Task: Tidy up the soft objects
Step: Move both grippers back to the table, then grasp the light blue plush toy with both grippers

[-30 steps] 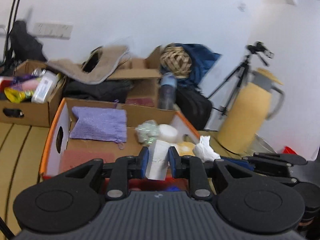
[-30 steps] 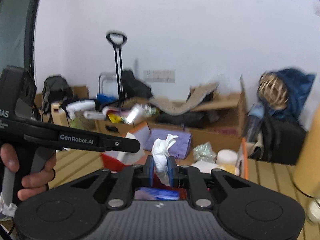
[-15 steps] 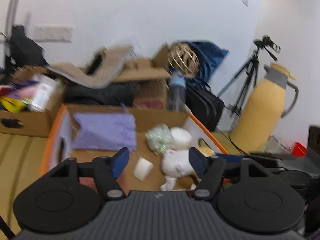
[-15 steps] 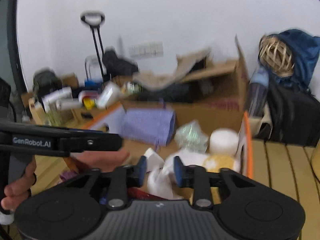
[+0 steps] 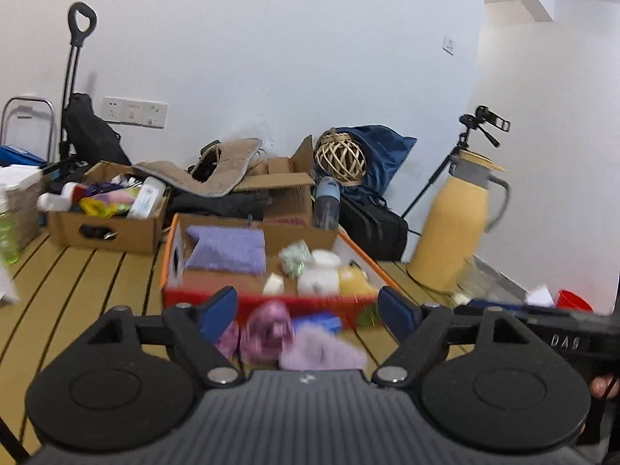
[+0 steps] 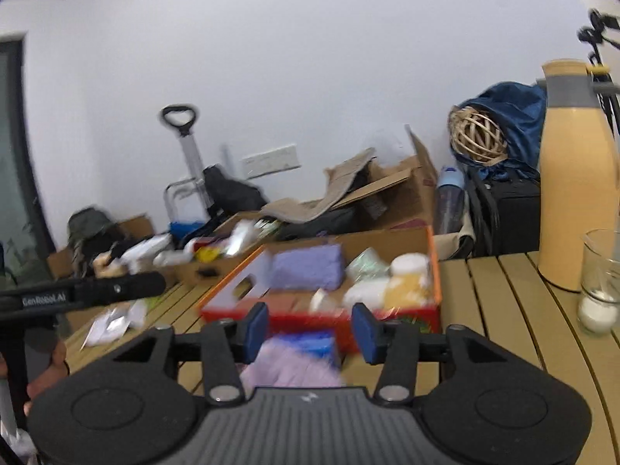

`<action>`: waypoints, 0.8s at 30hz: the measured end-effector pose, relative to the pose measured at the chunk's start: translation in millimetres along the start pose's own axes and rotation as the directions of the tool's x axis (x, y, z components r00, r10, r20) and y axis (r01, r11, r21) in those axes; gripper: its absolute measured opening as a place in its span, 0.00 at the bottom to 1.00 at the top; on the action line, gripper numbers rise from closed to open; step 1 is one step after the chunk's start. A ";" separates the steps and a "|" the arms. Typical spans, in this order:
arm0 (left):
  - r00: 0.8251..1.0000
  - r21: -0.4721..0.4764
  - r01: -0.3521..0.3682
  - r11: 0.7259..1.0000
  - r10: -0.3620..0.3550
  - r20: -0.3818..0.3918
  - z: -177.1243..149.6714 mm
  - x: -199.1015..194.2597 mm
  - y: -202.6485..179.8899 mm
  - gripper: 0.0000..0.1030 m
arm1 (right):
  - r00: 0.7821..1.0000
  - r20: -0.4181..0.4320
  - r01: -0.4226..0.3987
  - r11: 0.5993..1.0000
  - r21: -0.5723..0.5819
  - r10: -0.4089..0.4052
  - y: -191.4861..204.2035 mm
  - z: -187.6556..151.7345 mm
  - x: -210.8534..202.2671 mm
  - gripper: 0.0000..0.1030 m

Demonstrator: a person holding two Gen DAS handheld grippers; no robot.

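left gripper (image 5: 308,308): jaws spread wide, empty | right gripper (image 6: 310,327): jaws apart, empty | lilac fluffy piece (image 5: 321,350): on the table just in front of the red-edged cardboard box (image 5: 172,240), outside it | handling: looks light, limp, compressible; I'd pinch a bunched fold at its middle.

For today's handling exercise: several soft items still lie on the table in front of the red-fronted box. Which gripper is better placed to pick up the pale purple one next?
Probably the right gripper: it is open and the pale purple item lies between its fingers. The left gripper, also open, has it off to its right.
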State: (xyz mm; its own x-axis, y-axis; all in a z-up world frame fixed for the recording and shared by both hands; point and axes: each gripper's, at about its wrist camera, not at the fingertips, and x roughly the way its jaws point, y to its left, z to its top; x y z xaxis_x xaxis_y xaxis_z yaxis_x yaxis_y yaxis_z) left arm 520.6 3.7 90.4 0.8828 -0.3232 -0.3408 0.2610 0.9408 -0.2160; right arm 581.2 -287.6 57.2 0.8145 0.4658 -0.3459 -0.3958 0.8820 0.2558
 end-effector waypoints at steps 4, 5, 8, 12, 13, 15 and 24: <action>1.000 0.033 -0.024 0.999 0.024 0.005 -30.5 -56.9 -13.8 0.85 | 1.000 -0.002 -0.006 0.999 -0.033 0.006 32.6 -27.1 -50.2 0.63; 0.999 0.031 -0.033 0.999 0.032 0.014 -37.5 -70.7 -16.7 0.85 | 1.000 -0.009 0.003 0.999 -0.038 -0.003 39.8 -35.1 -60.8 0.63; 0.998 0.021 -0.046 0.999 0.045 0.036 -58.6 -111.6 -23.3 0.85 | 1.000 -0.017 0.014 0.998 -0.053 -0.015 61.5 -56.6 -92.7 0.63; 0.996 0.007 -0.073 0.997 0.072 0.059 -88.4 -162.1 -28.7 0.85 | 1.000 -0.006 0.024 0.998 -0.054 -0.024 86.9 -82.9 -136.2 0.66; 0.996 0.001 -0.070 0.998 0.070 0.055 -94.0 -170.0 -28.1 0.86 | 1.000 -0.002 0.029 0.998 -0.055 -0.029 91.7 -88.5 -144.8 0.68; 0.997 0.003 -0.070 0.998 0.070 0.044 -102.3 -182.1 -28.8 0.86 | 0.999 -0.001 0.037 0.999 -0.039 -0.037 100.6 -102.2 -163.0 0.68; 0.997 0.004 -0.052 0.999 0.052 0.051 -105.5 -186.7 -26.0 0.86 | 0.999 0.006 0.049 0.998 -0.041 -0.049 120.2 -116.0 -186.7 0.68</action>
State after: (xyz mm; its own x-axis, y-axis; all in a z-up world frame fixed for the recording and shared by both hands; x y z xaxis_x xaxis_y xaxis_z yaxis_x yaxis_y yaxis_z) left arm 307.8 28.8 63.2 0.9140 -0.2683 -0.3043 0.2162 0.9568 -0.1944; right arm 332.3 -260.2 47.8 0.8353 0.4218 -0.3526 -0.3726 0.9060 0.2010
